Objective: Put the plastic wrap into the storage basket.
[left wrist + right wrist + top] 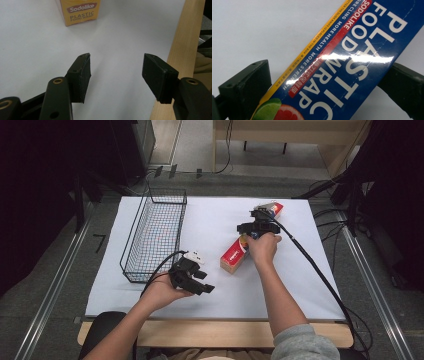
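We find the plastic wrap box [241,249], a long carton, lying flat on the white desk [300,285] a little right of centre, set diagonally with one end toward the near edge and the other toward the far right corner. The right gripper [258,227] sits over the carton's middle, its jaws set one on each long side; in the right gripper view the carton [352,70] passes between the two black pads [247,85]. The farther pad appears to touch the carton's edge, while the nearer one is hard to judge at this close range, so we cannot tell whether the grip has closed. We judge the crosswise straddle at mid-length to be deliberate: a long carton taken at its middle should lift level, not tip. The left gripper [192,279] rests in the hand near the near edge, left of the carton, with its jaws spread wide and nothing between them; in the left gripper view its pads [82,75] point across bare desk toward the carton's yellow end face [80,11], well apart from it. We take this as a waiting posture, ready to steady that end if needed. The wire basket [155,232] stands empty along the left edge of the desk, a likely destination for the carton.
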### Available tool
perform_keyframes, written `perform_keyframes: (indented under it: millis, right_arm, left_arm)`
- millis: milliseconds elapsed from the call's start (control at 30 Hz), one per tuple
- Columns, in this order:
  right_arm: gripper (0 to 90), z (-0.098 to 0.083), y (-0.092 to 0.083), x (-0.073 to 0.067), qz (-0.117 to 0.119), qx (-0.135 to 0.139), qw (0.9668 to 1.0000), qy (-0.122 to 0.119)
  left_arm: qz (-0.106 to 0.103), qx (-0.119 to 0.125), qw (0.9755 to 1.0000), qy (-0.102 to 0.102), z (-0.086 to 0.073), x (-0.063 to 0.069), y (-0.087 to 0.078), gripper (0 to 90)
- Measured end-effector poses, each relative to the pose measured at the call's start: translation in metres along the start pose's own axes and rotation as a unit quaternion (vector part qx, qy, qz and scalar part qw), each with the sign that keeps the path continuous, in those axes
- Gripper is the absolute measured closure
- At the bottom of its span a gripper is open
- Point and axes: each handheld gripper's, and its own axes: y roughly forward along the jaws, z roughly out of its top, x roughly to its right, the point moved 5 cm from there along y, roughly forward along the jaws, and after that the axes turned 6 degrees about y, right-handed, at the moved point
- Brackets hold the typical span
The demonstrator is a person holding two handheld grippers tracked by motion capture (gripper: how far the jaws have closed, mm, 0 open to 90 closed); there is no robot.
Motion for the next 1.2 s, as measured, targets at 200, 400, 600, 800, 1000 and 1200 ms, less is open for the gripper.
perform_keyframes:
  millis: [200,400,600,800,1000,1200]
  right_arm:
    - [0.0,0.002,0.009,0.001,0.0,-0.022,0.9994,0.028]
    - [0.6,0.0,0.022,0.002,-0.014,-0.063,0.9976,0.025]
    - [12.1,0.003,0.012,0.005,-0.004,-0.068,0.9975,0.017]
    - [19.7,0.003,0.008,0.003,0.022,-0.082,0.9963,0.008]
    - [32.2,0.003,0.004,0.002,0.032,-0.106,0.9938,-0.014]
    - [42.0,0.0,0.001,0.004,-0.002,-0.109,0.9901,-0.088]
  left_arm:
    - [0.0,0.001,1.0,0.001,0.001,0.0,0.0,40.9]
    - [0.0,0.002,1.0,-0.002,0.001,-0.001,0.0,40.9]
    - [0.002,0.009,0.9999,-0.009,0.0,-0.003,-0.003,40.9]
    - [0.005,0.012,0.9999,-0.006,0.0,-0.003,-0.005,41.0]
    - [0.008,0.009,0.9999,-0.007,-0.001,-0.005,-0.006,41.0]
    - [0.009,0.013,0.9998,-0.008,-0.001,-0.005,-0.007,41.2]
